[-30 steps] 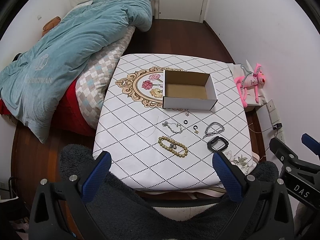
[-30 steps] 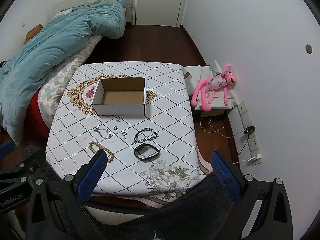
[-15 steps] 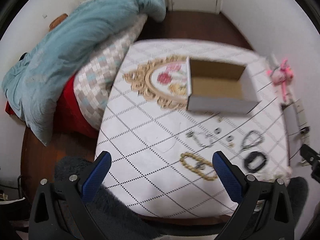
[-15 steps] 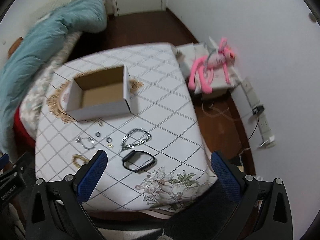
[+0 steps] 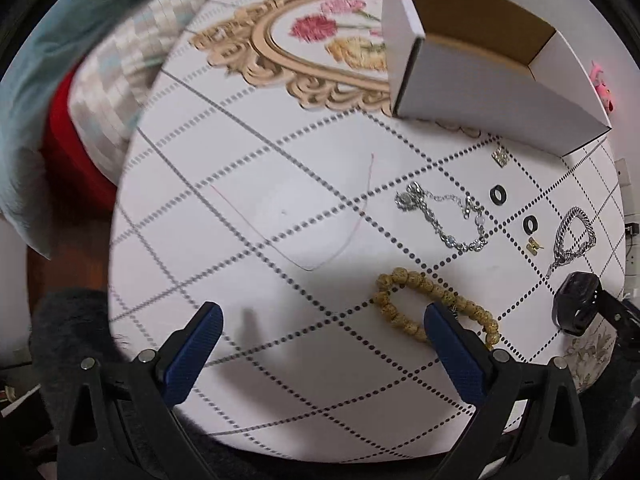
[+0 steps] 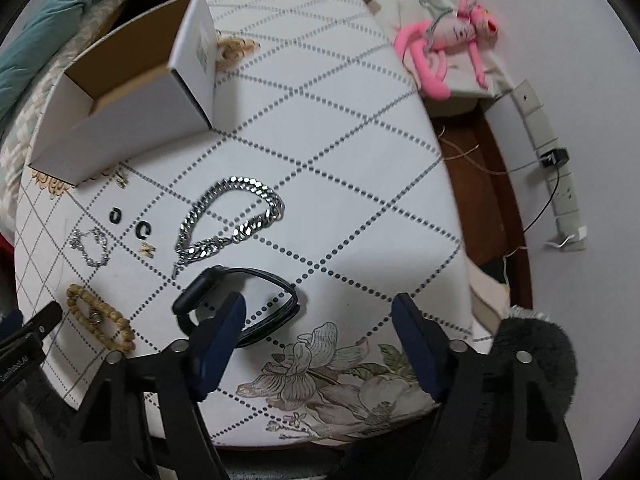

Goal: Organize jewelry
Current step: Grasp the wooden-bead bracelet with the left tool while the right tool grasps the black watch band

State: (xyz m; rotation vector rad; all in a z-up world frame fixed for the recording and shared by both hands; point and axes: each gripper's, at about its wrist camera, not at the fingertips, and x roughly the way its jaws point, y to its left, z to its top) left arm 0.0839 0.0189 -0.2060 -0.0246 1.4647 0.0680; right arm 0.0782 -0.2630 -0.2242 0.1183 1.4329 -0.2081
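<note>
An open white cardboard box [image 5: 496, 80] [image 6: 132, 120] stands on the patterned table. In front of it lie a tan bead bracelet [image 5: 436, 304] [image 6: 100, 316], a thin silver bracelet [image 5: 444, 216] [image 6: 90, 246], a heavy silver chain [image 5: 572, 236] [image 6: 232, 216], two black rings [image 5: 498, 194] [image 5: 531, 224], small gold pieces [image 5: 534, 246] and a black watch band [image 6: 240, 304] [image 5: 576, 308]. My left gripper [image 5: 320, 340] is open and empty, its right finger over the bead bracelet. My right gripper [image 6: 320, 332] is open and empty, its left finger over the watch band.
A bed with a teal duvet [image 5: 36, 92] lies left of the table. A pink plush toy [image 6: 444, 48] and a power strip [image 6: 556, 176] lie on the floor at the right wall. A thin red thread [image 5: 352, 220] lies on the tablecloth [image 5: 260, 160].
Both grippers have moved down and forward, close over the table's front edge. The jewelry now fills the views. Both stay open.
</note>
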